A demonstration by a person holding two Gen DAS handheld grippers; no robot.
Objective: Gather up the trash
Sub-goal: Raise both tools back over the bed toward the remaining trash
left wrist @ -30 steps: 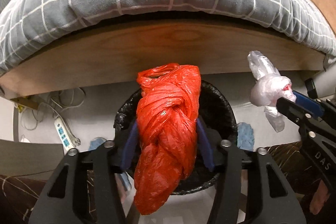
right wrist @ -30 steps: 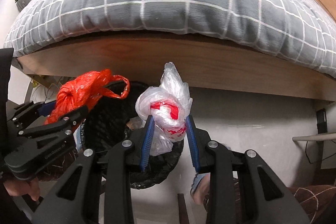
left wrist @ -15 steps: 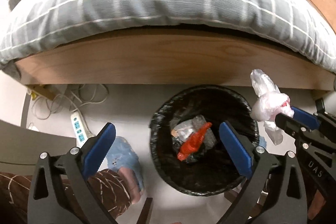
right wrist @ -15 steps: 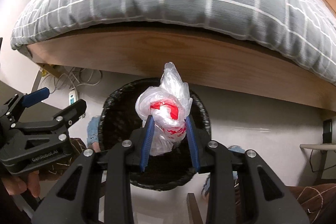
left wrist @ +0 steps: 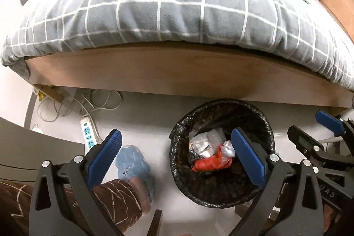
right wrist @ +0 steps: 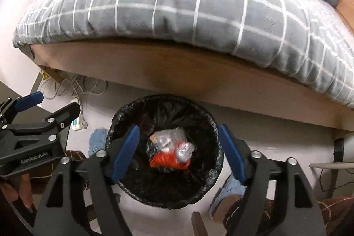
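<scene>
Here, the left gripper (left wrist: 174, 158) hangs with jaws spread and empty. At two o'clock from it, the round black-lined trash bin (right wrist: 164, 147) holds the crumpled red plastic bag (right wrist: 168, 160) and clear wrapper (right wrist: 184, 150). The right gripper (right wrist: 179, 154), jaws also spread, hovers above. Dropping lower could snag the liner; the wooden bed frame (right wrist: 177, 74) crowds twelve o'clock.

Item count: one trash bin (left wrist: 222, 152), one red bag (left wrist: 210, 163), one clear bag (right wrist: 184, 150), one power strip (left wrist: 89, 133), two blue slippers (right wrist: 97, 142).
</scene>
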